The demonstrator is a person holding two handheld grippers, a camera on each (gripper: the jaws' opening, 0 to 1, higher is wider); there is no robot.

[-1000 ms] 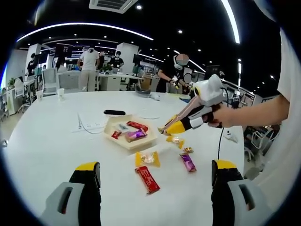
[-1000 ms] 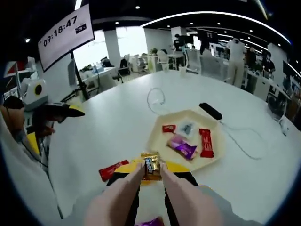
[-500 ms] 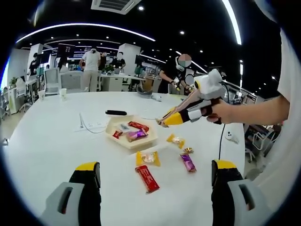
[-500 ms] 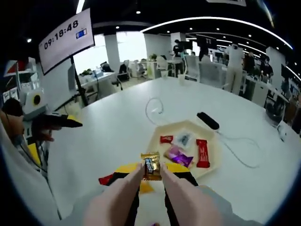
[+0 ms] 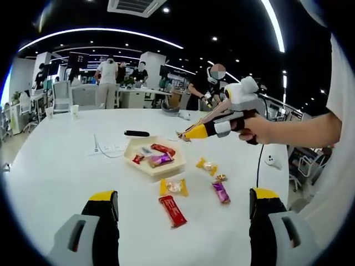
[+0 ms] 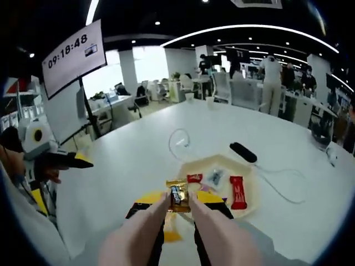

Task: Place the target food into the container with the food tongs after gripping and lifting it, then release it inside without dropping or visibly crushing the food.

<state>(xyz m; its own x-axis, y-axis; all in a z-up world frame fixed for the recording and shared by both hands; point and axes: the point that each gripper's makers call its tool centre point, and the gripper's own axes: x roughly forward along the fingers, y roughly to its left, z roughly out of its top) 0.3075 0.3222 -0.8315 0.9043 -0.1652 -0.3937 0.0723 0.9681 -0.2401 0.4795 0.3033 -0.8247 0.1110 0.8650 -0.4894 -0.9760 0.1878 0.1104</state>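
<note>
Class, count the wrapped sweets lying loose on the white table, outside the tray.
4, by the left gripper view: yellow, yellow, purple and red. A small gold one may be a fifth.

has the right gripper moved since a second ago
Yes. In the left gripper view the right gripper, shut on a gold candy, has risen and travelled left, from beside the loose candies to above the tray's right edge.

Open office with a dark ceiling, curved light strips (image 5: pixel 100 30), desks and chairs.
</note>
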